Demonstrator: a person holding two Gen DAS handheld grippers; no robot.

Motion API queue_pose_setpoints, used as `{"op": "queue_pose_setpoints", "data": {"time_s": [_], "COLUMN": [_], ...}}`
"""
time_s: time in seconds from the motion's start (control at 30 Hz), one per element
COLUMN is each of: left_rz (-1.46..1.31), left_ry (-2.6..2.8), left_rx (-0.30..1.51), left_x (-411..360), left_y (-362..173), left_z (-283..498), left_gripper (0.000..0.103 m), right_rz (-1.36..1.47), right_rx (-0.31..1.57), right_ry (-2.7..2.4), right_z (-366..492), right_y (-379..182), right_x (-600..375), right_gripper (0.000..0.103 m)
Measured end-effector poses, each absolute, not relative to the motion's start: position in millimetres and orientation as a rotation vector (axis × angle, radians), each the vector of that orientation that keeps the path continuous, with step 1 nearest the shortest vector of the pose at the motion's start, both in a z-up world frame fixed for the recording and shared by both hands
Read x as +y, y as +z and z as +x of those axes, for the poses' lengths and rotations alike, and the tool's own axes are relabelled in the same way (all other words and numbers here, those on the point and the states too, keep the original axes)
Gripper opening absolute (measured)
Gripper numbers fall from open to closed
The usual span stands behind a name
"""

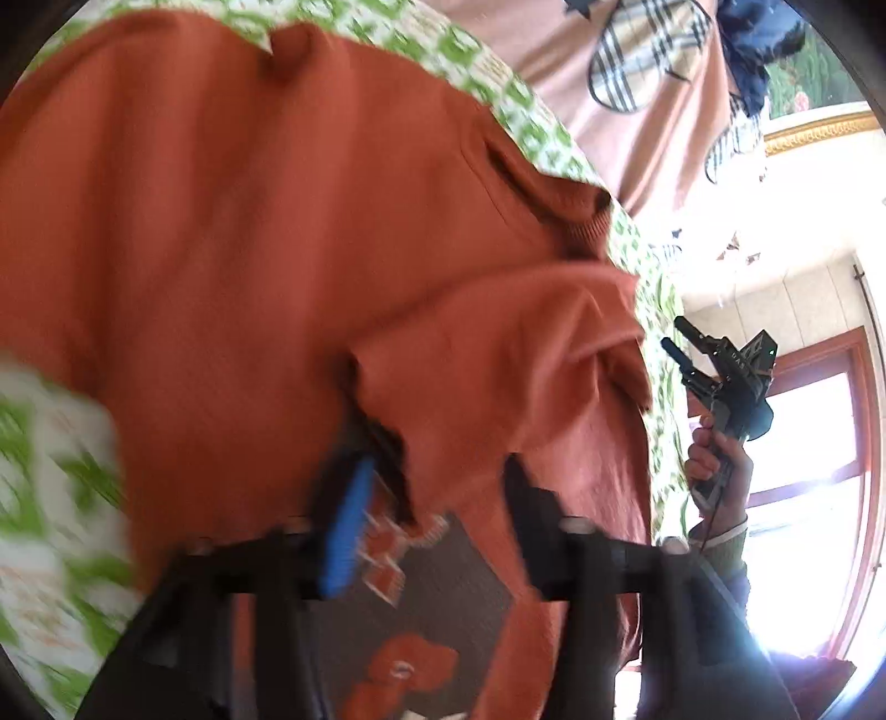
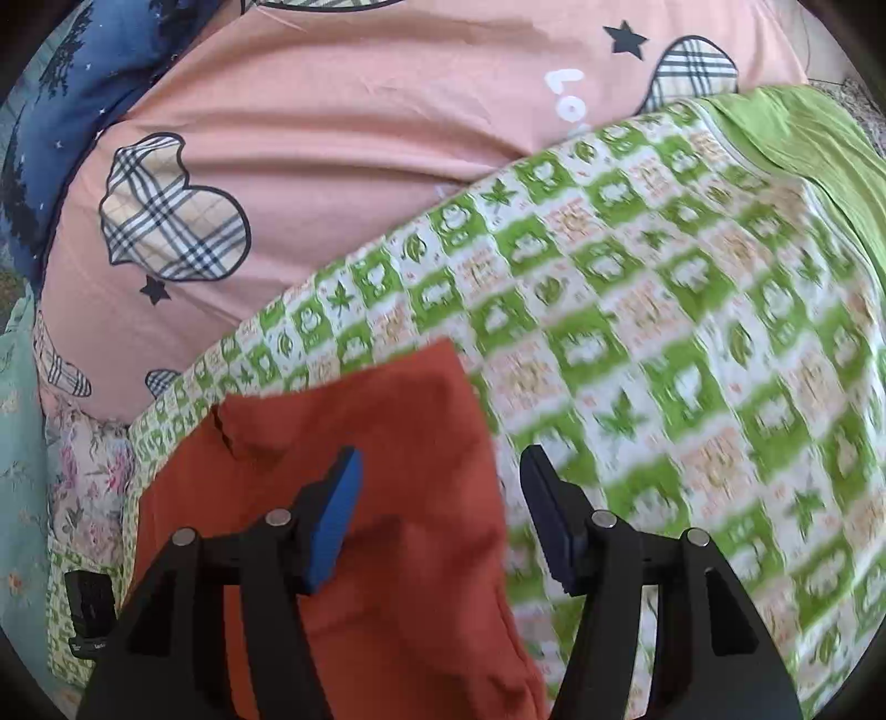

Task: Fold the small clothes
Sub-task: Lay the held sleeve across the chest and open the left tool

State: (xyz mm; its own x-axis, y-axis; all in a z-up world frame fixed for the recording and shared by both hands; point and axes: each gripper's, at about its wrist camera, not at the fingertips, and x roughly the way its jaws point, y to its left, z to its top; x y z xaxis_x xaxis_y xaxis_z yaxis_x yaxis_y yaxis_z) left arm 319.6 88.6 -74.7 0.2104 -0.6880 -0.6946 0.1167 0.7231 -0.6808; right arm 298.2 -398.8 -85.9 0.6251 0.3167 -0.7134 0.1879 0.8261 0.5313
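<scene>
A rust-orange small shirt (image 1: 232, 232) lies on a green-and-white patterned blanket (image 1: 459, 44); a sleeve (image 1: 498, 343) is folded over its body. My left gripper (image 1: 432, 487) hovers low over the shirt's printed front, fingers spread wide, nothing between them. In the right wrist view the shirt (image 2: 376, 487) lies at lower left on the blanket (image 2: 692, 332). My right gripper (image 2: 443, 498) is open and empty above the shirt's right edge. It also shows in the left wrist view (image 1: 678, 338), held up beside the bed, open.
A pink duvet (image 2: 360, 138) with plaid heart patches lies behind the blanket. A dark blue cloth (image 2: 66, 111) is at the far left. A small black device (image 2: 88, 615) sits at the blanket's left edge. A bright window (image 1: 803, 471) is at the right.
</scene>
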Motion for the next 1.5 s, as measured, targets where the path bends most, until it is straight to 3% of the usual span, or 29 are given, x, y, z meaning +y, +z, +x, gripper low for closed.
{"op": "queue_pose_setpoints", "data": {"time_s": [0.07,0.13,0.17,0.2,0.37,0.57,0.7,0.77,0.8,0.83,1.03,1.2,1.3,1.4,1.5], "left_rz": [-0.538,-0.561,-0.569,-0.574,-0.549,-0.595,-0.643,-0.635,-0.627,-0.621,-0.556,-0.430,-0.420,-0.405,-0.404], "left_ry": [-0.577,-0.577,-0.578,-0.579,-0.471,-0.441,-0.417,-0.403,-0.399,-0.400,-0.458,-0.433,-0.429,-0.441,-0.424], "left_rx": [1.243,1.215,1.198,1.208,1.040,1.056,1.051,1.071,1.077,1.081,1.075,1.110,1.122,1.110,1.118], "left_x": [76.9,67.9,64.7,60.4,94.1,114.2,119.1,116.6,117.3,117.8,90.1,63.9,64.7,64.6,63.4], "left_y": [-80.8,-85.7,-86.8,-88.1,-46.5,-48.1,-53.7,-58.5,-58.9,-58.9,-53.0,-65.4,-70.8,-70.4,-71.7], "left_z": [317.2,323.5,329.7,333.6,329.0,331.5,326.3,324.6,325.1,325.8,337.0,355.1,357.1,355.9,357.4], "left_gripper": [0.056,0.049,0.014,0.003,0.003,0.003,0.003,0.003,0.003,0.003,0.003,0.003,0.003,0.003,0.004], "right_rz": [0.627,0.632,0.633,0.631,0.590,0.547,0.490,0.506,0.538,0.554,0.560,0.507,0.461,0.465,0.414], "right_rx": [0.916,0.918,0.918,0.922,0.930,0.981,1.001,1.045,1.063,1.067,0.933,1.039,0.998,0.884,0.962], "right_ry": [0.081,0.082,0.078,0.073,0.066,0.127,0.107,0.106,0.140,0.173,0.142,0.052,-0.047,0.034,0.160], "right_z": [281.1,271.4,266.8,263.2,259.0,288.5,317.5,333.9,338.7,340.0,316.1,330.8,314.6,283.5,277.7], "right_y": [-90.4,-94.5,-95.2,-95.6,-95.6,-112.4,-125.5,-141.2,-147.7,-150.0,-112.1,-149.1,-131.9,-96.6,-106.0], "right_x": [-398.5,-395.7,-395.4,-395.4,-398.5,-371.7,-359.0,-360.3,-361.2,-361.2,-389.7,-388.0,-388.4,-371.3,-342.5], "right_gripper": [0.060,0.060,0.060,0.060,0.061,0.062,0.071,0.071,0.057,0.009,0.011,0.014,0.024,0.027,0.042]}}
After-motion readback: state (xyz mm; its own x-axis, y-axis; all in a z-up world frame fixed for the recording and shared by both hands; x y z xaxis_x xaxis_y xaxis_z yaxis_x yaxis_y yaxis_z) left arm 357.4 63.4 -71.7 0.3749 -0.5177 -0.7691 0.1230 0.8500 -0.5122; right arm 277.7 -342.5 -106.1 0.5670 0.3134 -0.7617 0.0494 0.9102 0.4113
